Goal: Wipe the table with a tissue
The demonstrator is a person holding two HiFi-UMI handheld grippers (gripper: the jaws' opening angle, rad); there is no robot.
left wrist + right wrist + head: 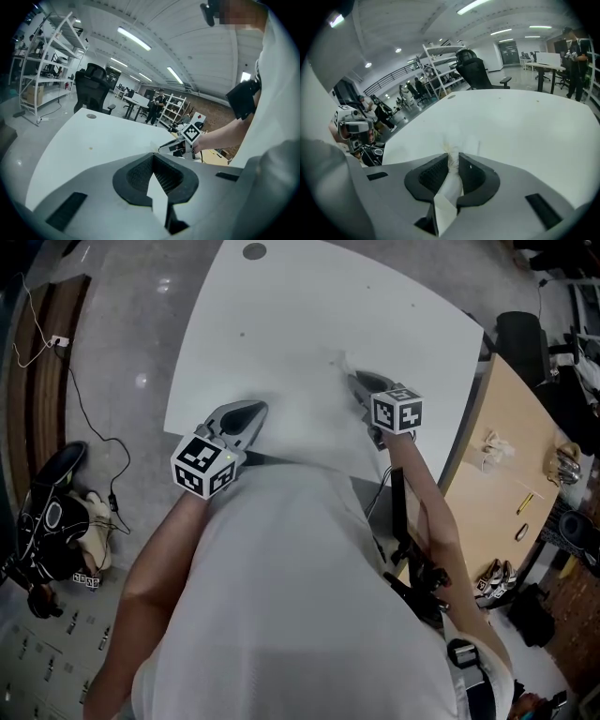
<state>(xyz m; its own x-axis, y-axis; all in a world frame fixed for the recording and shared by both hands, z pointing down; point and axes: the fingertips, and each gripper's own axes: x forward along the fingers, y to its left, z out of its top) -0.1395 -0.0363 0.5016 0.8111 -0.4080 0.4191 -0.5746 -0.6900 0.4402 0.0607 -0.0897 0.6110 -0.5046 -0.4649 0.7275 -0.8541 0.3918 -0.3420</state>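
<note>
Right gripper view: right gripper (pixel 453 155) clamped on bunched tissue (pixel 453 169). Press the wad onto white table (pixel 525 126) just ahead, even strokes. Left gripper (pixel 153 155) closed, empty.

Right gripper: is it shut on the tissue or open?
Shut. The right gripper pinches a bunched white tissue between its jaws; the free end fans out over the white table.

white table (pixel 281 324) | tissue (pixel 456 140) on it | round grey cap (pixel 254 251) at edge
</note>
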